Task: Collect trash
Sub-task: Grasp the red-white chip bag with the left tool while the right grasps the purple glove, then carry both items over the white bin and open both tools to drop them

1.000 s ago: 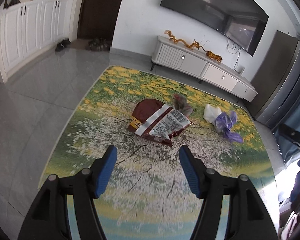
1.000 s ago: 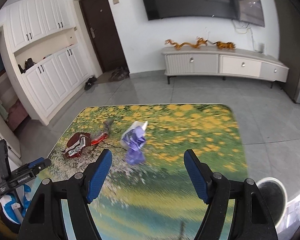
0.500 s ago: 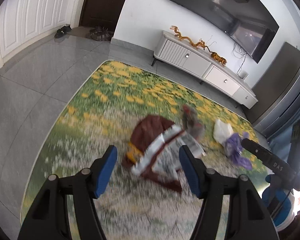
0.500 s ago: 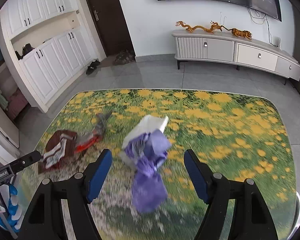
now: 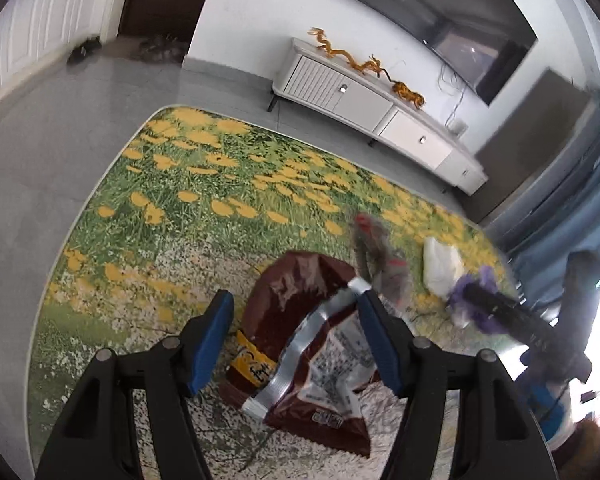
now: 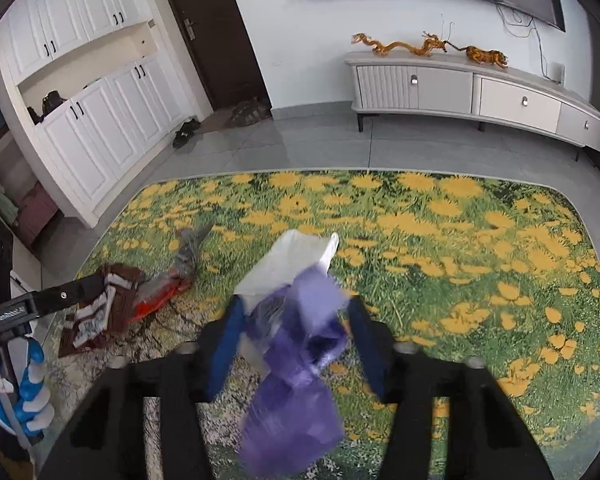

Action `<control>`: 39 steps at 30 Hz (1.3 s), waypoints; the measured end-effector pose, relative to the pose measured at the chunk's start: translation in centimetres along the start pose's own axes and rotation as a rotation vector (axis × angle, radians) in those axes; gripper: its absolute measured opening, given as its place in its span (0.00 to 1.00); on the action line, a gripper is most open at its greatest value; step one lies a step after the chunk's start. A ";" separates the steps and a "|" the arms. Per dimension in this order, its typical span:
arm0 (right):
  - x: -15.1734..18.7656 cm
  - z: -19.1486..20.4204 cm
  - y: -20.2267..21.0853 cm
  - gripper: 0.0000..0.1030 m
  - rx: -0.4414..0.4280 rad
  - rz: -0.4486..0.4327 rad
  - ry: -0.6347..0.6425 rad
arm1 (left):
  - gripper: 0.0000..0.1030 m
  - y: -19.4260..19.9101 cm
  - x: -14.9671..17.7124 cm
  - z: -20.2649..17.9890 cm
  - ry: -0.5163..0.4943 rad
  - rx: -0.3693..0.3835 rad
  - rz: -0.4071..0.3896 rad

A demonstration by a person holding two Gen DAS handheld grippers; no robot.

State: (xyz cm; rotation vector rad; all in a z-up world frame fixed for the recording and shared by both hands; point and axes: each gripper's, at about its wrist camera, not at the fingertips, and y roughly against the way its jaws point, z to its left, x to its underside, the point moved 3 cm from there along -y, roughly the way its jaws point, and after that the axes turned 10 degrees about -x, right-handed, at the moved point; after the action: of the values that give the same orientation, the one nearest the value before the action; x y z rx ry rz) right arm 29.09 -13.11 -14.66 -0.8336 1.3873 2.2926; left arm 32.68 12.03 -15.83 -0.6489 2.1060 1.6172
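A brown snack bag [image 5: 300, 312] lies crumpled on the flower-print table top [image 5: 204, 184]. My left gripper [image 5: 296, 338] hovers open just over the bag's near end, and its pads are clear of the bag. A grey-and-red wrapper [image 5: 376, 260] lies just behind the bag. A purple plastic bag [image 6: 300, 340] with a white bag [image 6: 296, 260] attached sits between my right gripper's [image 6: 296, 340] fingers. The right jaws are closing and the pads touch the purple bag's sides. The right gripper [image 5: 500, 314] also shows at the right of the left wrist view.
A white TV cabinet [image 6: 480, 92] with gold dragon figures stands by the far wall under a television. White cupboards [image 6: 80, 120] and a dark door [image 6: 216, 40] are at the left. A gloved hand [image 6: 20, 384] holds the left gripper. Grey floor tiles surround the table.
My left gripper came forward and down until the snack bag lies between its fingers. My right gripper dropped over the purple bag and its jaws narrowed onto it.
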 end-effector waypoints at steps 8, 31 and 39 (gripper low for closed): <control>2.1 0.4 1.8 0.36 -0.041 0.004 0.005 | 0.19 0.9 2.5 -2.0 -0.094 -0.043 -0.006; 11.8 -0.1 15.2 0.32 -0.105 -0.070 -0.067 | 0.02 11.5 10.2 -6.6 -0.038 0.070 -0.078; 13.6 -3.9 23.2 0.32 -0.072 -0.206 -0.119 | 0.02 13.3 10.1 -15.1 -0.147 0.155 -0.076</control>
State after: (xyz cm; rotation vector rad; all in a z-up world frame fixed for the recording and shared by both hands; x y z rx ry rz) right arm 6.90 -27.67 -8.70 -0.8066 1.1188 2.2054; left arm 16.16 -0.81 -7.55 -0.5359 2.0496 1.4006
